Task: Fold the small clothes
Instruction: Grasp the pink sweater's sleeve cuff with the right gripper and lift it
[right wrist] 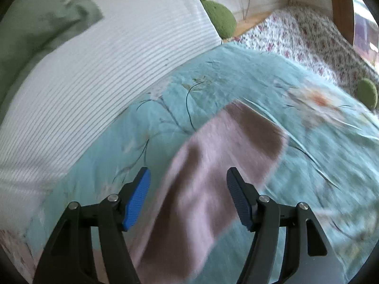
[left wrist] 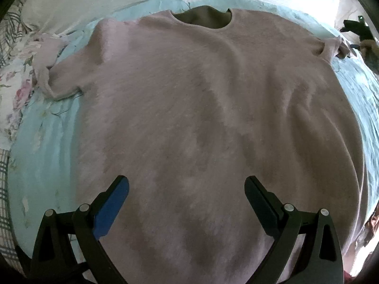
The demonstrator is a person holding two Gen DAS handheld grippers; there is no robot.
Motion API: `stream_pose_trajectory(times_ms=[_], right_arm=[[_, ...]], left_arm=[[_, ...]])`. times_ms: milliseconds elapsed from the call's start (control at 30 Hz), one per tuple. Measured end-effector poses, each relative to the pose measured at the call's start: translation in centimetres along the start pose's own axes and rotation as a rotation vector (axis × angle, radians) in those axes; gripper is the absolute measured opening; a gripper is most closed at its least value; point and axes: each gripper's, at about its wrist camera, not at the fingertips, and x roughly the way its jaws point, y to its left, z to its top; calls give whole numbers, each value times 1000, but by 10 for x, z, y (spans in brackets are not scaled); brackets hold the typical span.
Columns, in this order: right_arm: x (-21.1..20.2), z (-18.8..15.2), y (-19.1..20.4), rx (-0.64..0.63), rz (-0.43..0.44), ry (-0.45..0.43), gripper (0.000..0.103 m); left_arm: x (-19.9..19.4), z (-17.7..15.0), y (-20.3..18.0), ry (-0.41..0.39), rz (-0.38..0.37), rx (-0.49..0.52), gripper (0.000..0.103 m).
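Note:
A pale pink sweater [left wrist: 201,99] lies spread flat, front up, on a light blue floral quilt [left wrist: 47,142], neck opening at the far side. Its left sleeve [left wrist: 47,71] is bunched up. My left gripper [left wrist: 187,184] is open and empty, hovering over the lower body of the sweater. In the right wrist view, the sweater's right sleeve [right wrist: 213,165] stretches away over the quilt [right wrist: 308,153]. My right gripper [right wrist: 188,179] is open and empty, its fingers on either side of the sleeve just above it. The right gripper also shows far right in the left wrist view [left wrist: 357,30].
A white striped pillow [right wrist: 94,82] lies along the far left of the quilt, with a green blanket [right wrist: 35,23] behind it. Two green plush toys [right wrist: 220,16] [right wrist: 367,92] and a floral bedsheet [right wrist: 308,35] lie beyond. A wooden bed frame [right wrist: 341,7] stands at the right.

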Motion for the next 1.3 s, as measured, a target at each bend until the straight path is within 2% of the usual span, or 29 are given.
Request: stream_pose_trajectory(times_ms=[100,133,167,200,233,267,367,433,500,600,800,900,967,1100,1200,1300], right_arm=[[30,11,6,-37,-72,25,67],[40,12,9,-65,-106,37,63],[47,13,10,-86,-129,41,43],[50,13,10,-113,-149,38,33],[48,10,11,-134,-155,30,17],[43,6,13,-147,-137,16,8],[17,-10,28,-161,5,-19,7],[-5,-30,50,-174,161,-16,7],[-25,-54,77,-206,276,4,7],[-51,-101,130,-266,448,59,7],[-81,-208,238,-423,675,188,7],[-82,-255,284,-478,780,272,7],[-87,-292,315,-521,829,321,7],[-80,-344,357,-574,871,412,7],[-71,-375,375,-606,881,474,7],[-59,-399,383,-618,872,551,15]], left_arm=[[8,8,-2,10,-2,6,98],[9,10,-3,10,-3,9,98],[10,12,-3,7,-7,9,98],[9,14,-3,1,-14,7,98],[8,15,-2,-6,-20,5,98],[7,15,-2,-16,-26,3,98],[5,14,-2,-32,-37,0,98],[3,12,0,-38,-38,0,98],[-3,8,0,-54,-44,-6,98],[-15,1,7,-85,-56,-23,98],[-32,-7,35,-126,-66,-102,98],[-31,-13,52,-129,-55,-141,98],[-32,-14,63,-134,-65,-166,98],[-31,-17,82,-155,-89,-208,98],[-27,-13,98,-169,-135,-248,98],[-18,-4,111,-164,-198,-296,98]])
